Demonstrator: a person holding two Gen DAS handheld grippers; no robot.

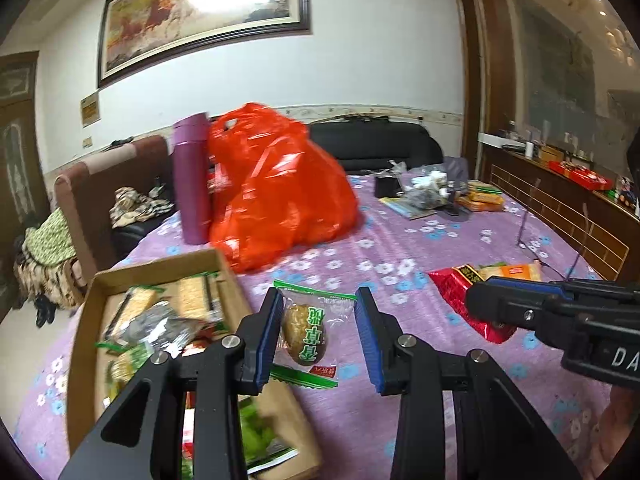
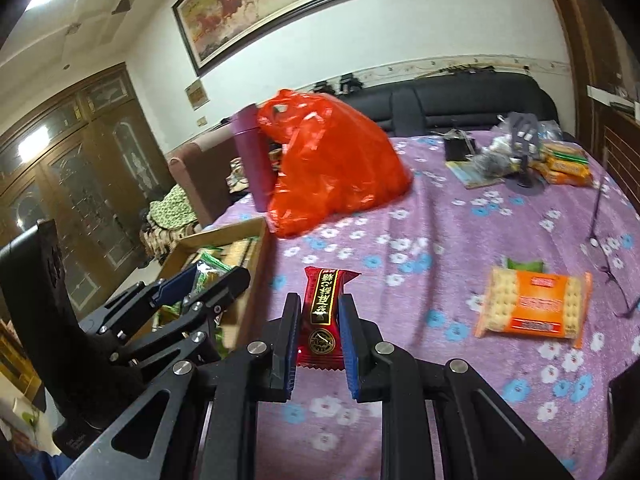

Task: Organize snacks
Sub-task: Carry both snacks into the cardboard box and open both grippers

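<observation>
Both tools are loaded, so this looks like the carrying step of the sorting. The left tool (image 1: 318,330) is closed on a clear packet with green edges (image 1: 310,334), a brown egg-like snack inside, hanging between its blue pads at lower centre of the left view. The right tool (image 2: 319,330) is pinched nearly shut on a red packet (image 2: 323,316) with gold lettering, lower centre of its own view.

The box (image 1: 86,320), an open cardboard tray already part full of wrapped snacks, sits at lower left, on the purple flowered cloth of the counter (image 1: 400,240). My guess is that each packet goes there next: swing left over the rim, then open the jaws once the packet is over the pile. The left one is nearer and should go first, to keep the tools from meeting.

The right view alone shows an orange cracker pack (image 2: 534,306) lying at right, not yet picked up, with spectacles (image 2: 612,276) just beyond it. The left view shows the box contents plainly; the right sees only its far corner, behind the other tool. An orange bag (image 1: 276,188) and a purple flask (image 1: 192,176) stand behind, in both.
</observation>
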